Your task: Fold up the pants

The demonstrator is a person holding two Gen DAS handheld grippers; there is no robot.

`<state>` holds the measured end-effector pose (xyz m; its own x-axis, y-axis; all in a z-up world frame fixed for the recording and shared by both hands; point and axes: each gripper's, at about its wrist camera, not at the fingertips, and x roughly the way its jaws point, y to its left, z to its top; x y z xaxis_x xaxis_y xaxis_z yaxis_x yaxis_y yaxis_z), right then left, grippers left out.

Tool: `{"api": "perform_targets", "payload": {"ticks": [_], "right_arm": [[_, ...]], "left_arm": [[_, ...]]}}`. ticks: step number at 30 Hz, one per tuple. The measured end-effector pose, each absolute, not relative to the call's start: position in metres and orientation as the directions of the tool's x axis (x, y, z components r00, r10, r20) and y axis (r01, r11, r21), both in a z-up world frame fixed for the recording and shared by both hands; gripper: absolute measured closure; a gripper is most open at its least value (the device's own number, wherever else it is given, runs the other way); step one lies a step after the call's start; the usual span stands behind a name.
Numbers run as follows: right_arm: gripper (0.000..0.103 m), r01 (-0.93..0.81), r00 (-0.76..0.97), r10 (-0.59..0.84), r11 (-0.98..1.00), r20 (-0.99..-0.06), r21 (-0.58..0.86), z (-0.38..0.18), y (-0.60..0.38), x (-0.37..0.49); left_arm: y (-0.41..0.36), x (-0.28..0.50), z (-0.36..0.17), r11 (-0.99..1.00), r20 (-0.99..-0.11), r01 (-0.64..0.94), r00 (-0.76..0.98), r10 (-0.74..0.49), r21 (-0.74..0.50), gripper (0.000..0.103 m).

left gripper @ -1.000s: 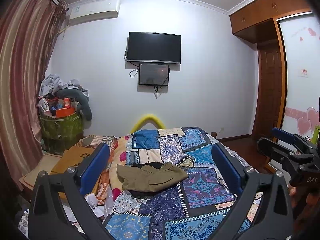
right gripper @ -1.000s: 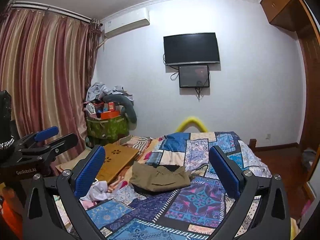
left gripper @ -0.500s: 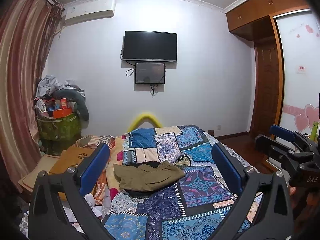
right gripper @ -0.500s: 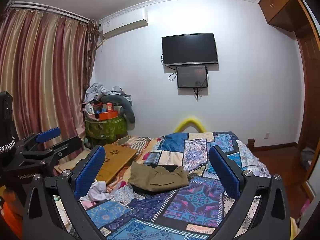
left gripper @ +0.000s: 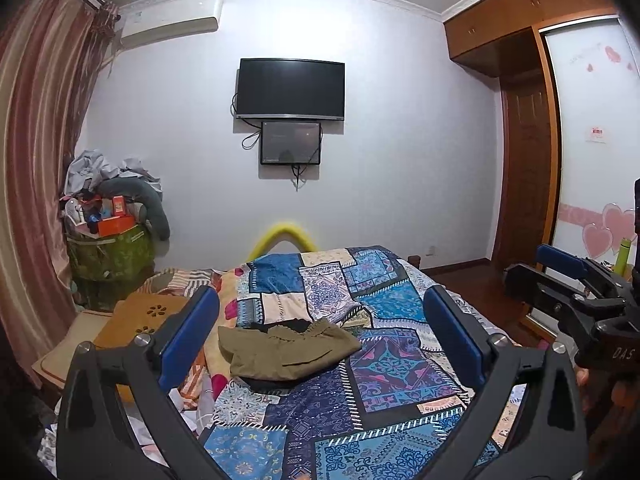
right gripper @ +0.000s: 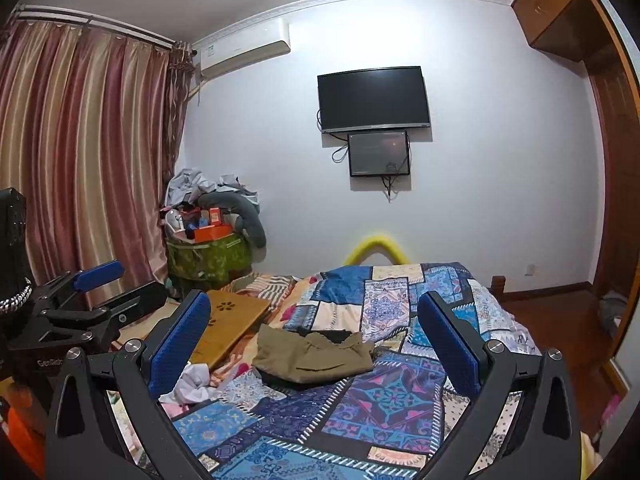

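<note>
Pants (left gripper: 286,350) lie in a compact olive bundle over something dark near the bed's (left gripper: 400,380) left edge, well apart from the left gripper (left gripper: 320,340) and right gripper (right gripper: 316,344) (both wide, holding nothing), so whether folded or awaiting folding is unclear.

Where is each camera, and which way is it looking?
Left wrist view: sits on the left tool, facing down the bed to the wall TV; its open blue fingers and the right tool show.
Right wrist view: sits on the right tool, facing the same way; the left tool shows.
Both share the olive pants lying on the bed.
</note>
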<state>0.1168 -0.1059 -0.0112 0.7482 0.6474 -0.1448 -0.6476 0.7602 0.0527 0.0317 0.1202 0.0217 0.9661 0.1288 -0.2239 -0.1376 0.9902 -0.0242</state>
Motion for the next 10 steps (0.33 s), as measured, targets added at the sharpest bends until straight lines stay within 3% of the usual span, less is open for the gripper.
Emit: {"api": "perform_targets", "payload": {"ticks": [10], "right_arm": [[0.0, -0.645, 0.749, 0.645, 0.762, -0.155, 0.056, -0.0135, -0.1054, 0.1185]], "left_arm": [[0.1203, 0.0332, 0.022, 0.991, -0.227, -0.134, 0.966, 0.124, -0.03, 0.0]]}}
